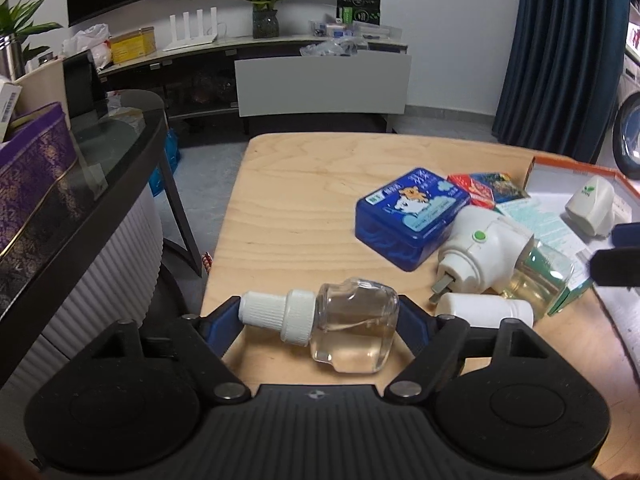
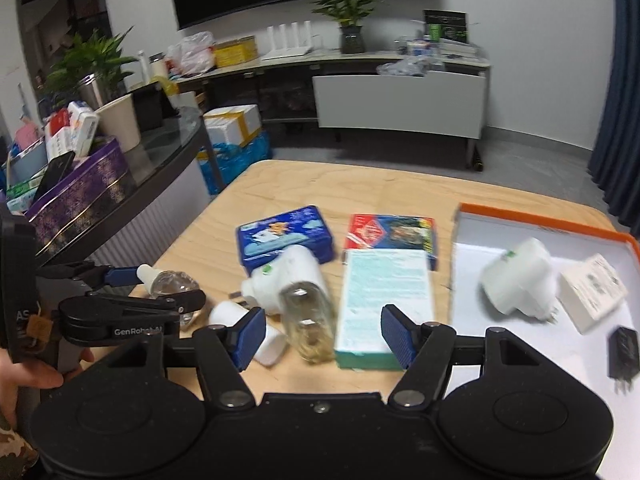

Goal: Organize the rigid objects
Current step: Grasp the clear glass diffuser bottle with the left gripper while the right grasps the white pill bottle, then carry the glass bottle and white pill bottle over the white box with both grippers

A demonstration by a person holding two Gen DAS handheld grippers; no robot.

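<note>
My left gripper (image 1: 320,320) is shut on a clear refill bottle with a white cap (image 1: 344,320), held sideways over the near left of the wooden table (image 1: 304,184); it also shows in the right wrist view (image 2: 170,284). My right gripper (image 2: 322,338) is open and empty, above a teal box (image 2: 384,304) and a white plug-in vaporizer with its bottle (image 2: 298,292). A blue tin (image 2: 286,238), a red and blue box (image 2: 390,234) and a small white bottle (image 1: 484,310) lie nearby.
An orange-rimmed white tray (image 2: 540,220) at the right holds a white plug-in unit (image 2: 520,280), a white adapter (image 2: 592,296) and a black plug (image 2: 622,350). A dark glass counter with a purple tin (image 2: 80,188) stands at the left. A TV cabinet lines the far wall.
</note>
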